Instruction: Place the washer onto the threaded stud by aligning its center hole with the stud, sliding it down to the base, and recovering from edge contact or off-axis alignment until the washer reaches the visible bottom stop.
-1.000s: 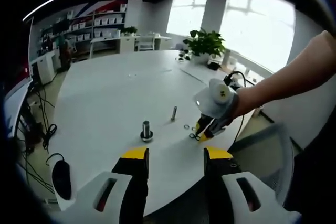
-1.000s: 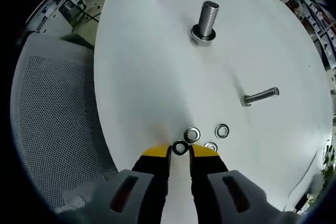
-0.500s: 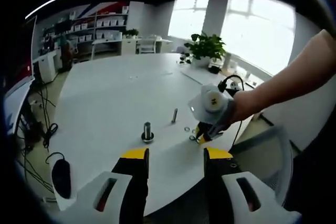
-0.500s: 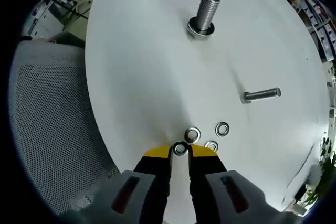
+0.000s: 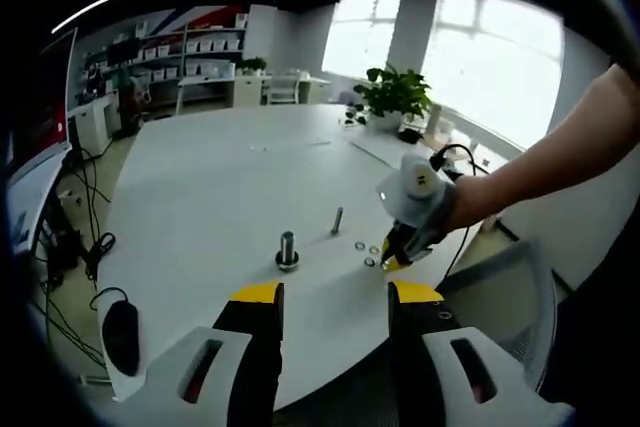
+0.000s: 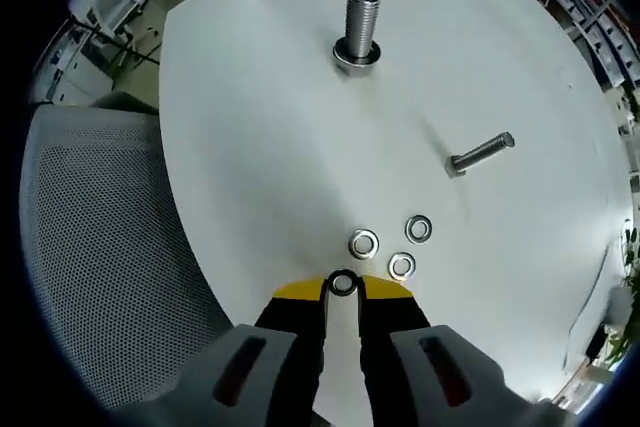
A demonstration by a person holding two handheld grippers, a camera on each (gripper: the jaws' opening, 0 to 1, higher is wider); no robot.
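Note:
An upright threaded stud (image 6: 358,25) stands on its wide base on the white round table (image 6: 260,147); it is also in the left gripper view as the stud (image 5: 288,249). My right gripper (image 6: 343,290) is shut on a small steel washer (image 6: 343,282), held just above the table near its edge. Three loose washers (image 6: 364,243) lie just beyond the tips. My left gripper (image 5: 336,297) is open and holds nothing, hanging back over the near table edge. From there I see the right gripper (image 5: 390,258) and the person's arm, right of the stud.
A second bolt (image 6: 480,154) lies on its side to the right of the stud. A grey mesh chair (image 6: 90,247) stands close to the table edge on the left. A black mouse (image 5: 118,337) rests near the table's left rim. A potted plant (image 5: 395,87) stands far back.
The right gripper has lifted and drawn back with the washer in it, so the three loose washers now lie apart from its tips. The left gripper has barely moved.

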